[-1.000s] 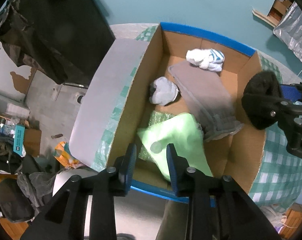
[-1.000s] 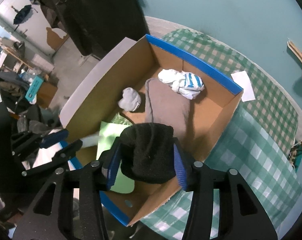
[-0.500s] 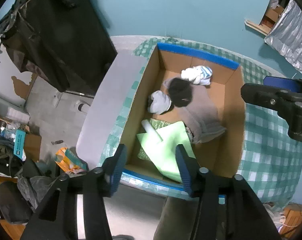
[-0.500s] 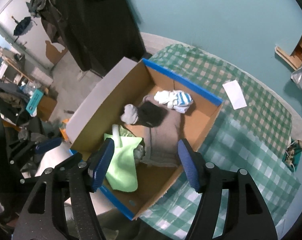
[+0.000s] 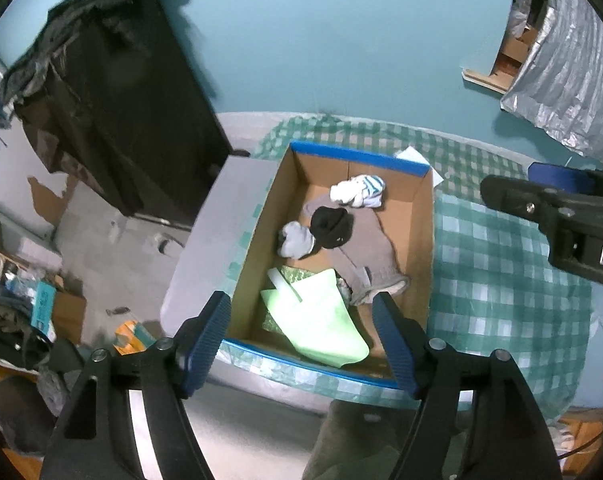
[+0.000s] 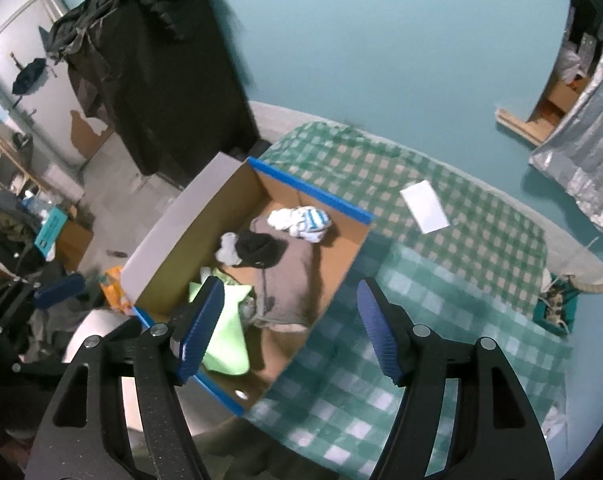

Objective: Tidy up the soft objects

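A cardboard box (image 5: 421,240) with blue-taped rims sits on a green checked tablecloth (image 5: 501,272). Inside lie a black beanie (image 5: 331,226), a grey sock ball (image 5: 295,240), a white and blue striped sock bundle (image 5: 357,191), a grey folded garment (image 5: 375,256) and a light green cloth (image 5: 321,320). The box also shows in the right wrist view (image 6: 221,200), with the beanie (image 6: 257,250) on the grey garment (image 6: 289,288). My left gripper (image 5: 301,344) is open and empty, high above the box's near end. My right gripper (image 6: 289,332) is open and empty, above the box's right side.
A white card (image 6: 424,206) lies on the tablecloth (image 6: 441,300) beyond the box. A black cabinet draped with dark clothes (image 6: 149,72) stands at the left. A small teal tray (image 6: 555,308) sits past the table's right edge. Clutter covers the floor at left.
My right gripper opened and let go of the black beanie, which now lies in the box. Both grippers rose away from the box, and the left one opened wider.
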Tool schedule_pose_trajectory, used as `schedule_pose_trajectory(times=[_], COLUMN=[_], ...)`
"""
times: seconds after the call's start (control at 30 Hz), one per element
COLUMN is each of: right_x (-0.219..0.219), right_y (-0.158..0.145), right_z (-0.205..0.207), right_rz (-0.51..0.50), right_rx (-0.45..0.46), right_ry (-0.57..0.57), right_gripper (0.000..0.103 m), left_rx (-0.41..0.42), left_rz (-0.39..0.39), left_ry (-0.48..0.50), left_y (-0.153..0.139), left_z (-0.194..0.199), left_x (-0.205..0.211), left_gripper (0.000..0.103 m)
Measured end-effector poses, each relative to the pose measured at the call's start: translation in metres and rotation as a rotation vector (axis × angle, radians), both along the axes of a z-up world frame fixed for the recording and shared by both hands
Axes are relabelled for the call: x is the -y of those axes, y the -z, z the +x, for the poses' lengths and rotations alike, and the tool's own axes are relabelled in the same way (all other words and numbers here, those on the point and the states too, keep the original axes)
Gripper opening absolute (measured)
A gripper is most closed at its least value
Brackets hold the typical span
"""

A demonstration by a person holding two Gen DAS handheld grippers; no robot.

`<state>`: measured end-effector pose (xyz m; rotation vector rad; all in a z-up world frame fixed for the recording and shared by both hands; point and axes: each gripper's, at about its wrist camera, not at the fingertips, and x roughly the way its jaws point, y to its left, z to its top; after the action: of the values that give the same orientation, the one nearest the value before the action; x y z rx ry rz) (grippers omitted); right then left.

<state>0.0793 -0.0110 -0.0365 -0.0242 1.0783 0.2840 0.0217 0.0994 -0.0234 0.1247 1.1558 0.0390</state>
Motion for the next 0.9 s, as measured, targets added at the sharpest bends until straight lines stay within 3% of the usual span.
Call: schedule_pose_trajectory(times=[0.13,0.43,0.9], right_x=[0.012,0.031,0.042], right_y=[-0.012,-0.028,-0.028], right_z=[-0.01,-0.032,-0.052], right_rz=[-0.006,-0.006,0.009], right_rx=[0.03,0.07,0.056], right_ry=[0.032,0.07,0.091], right_gripper=[0.069,0.069,0.069], left_rx=[0.018,0.039,0.028], left_rz=[0.001,-0.022,-0.024], left_ry=[0.02,0.031,0.038], left_y=[-0.013,-0.036,-0.042], left_z=[-0.006,-0.018,-0.024], left_x=[0.014,0.03,0.041], left_gripper=[0.085,0.087,0.087])
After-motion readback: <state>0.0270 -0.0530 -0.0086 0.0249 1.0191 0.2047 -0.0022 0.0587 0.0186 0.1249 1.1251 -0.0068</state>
